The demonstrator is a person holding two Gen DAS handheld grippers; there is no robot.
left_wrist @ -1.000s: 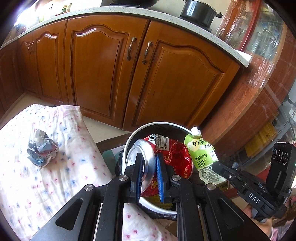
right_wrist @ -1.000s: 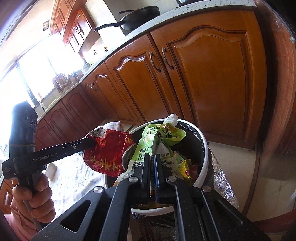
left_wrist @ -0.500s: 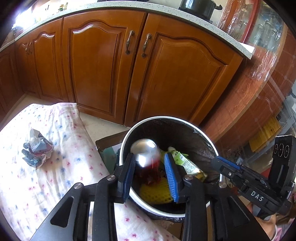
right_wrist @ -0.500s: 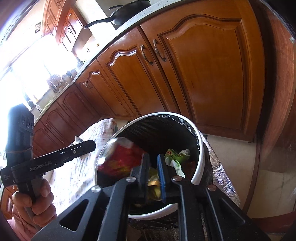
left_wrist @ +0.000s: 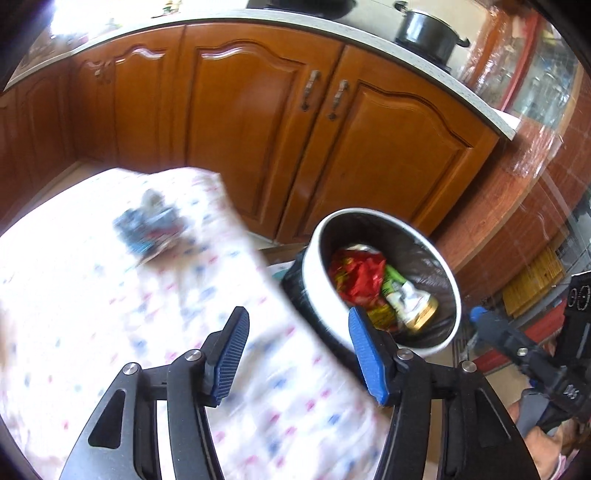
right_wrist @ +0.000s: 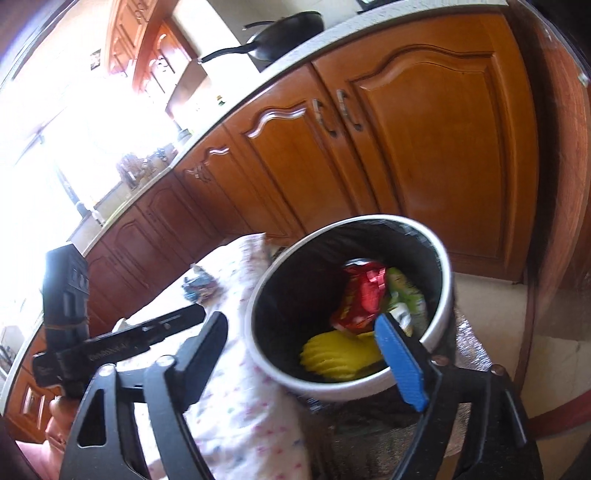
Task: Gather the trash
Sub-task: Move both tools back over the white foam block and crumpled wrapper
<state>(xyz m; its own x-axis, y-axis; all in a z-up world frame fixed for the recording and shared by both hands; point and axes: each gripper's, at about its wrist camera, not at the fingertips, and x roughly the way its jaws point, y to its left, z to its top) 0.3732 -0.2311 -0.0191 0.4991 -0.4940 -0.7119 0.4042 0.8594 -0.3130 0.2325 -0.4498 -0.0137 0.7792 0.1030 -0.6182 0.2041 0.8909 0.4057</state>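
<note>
A round bin with a white rim [left_wrist: 456,295] [right_wrist: 445,266] and black liner stands beside the table. Inside lie a red snack bag [left_wrist: 356,273] [right_wrist: 364,295], a green drink pouch [left_wrist: 404,291] [right_wrist: 406,291] and yellow trash [right_wrist: 340,354]. A crumpled blue-grey wrapper [left_wrist: 151,225] [right_wrist: 199,284] rests on the flowered tablecloth [left_wrist: 92,314] [right_wrist: 240,406]. My left gripper [left_wrist: 297,325] hangs over the cloth's edge left of the bin, jaws opening, nothing between them. My right gripper [right_wrist: 303,328] hovers over the bin's near rim, jaws opening wide, empty.
Wooden kitchen cabinets [left_wrist: 258,122] with a pale countertop [left_wrist: 369,33] run behind the bin. A black pot [left_wrist: 428,29] and a frying pan [right_wrist: 280,37] sit on the counter. A hand [right_wrist: 55,410] holds the left gripper. Bright window light floods the left.
Both grippers let go: the red bag and the green pouch dropped into the bin. Both jaws spread apart. The left gripper swung left from above the bin toward the table.
</note>
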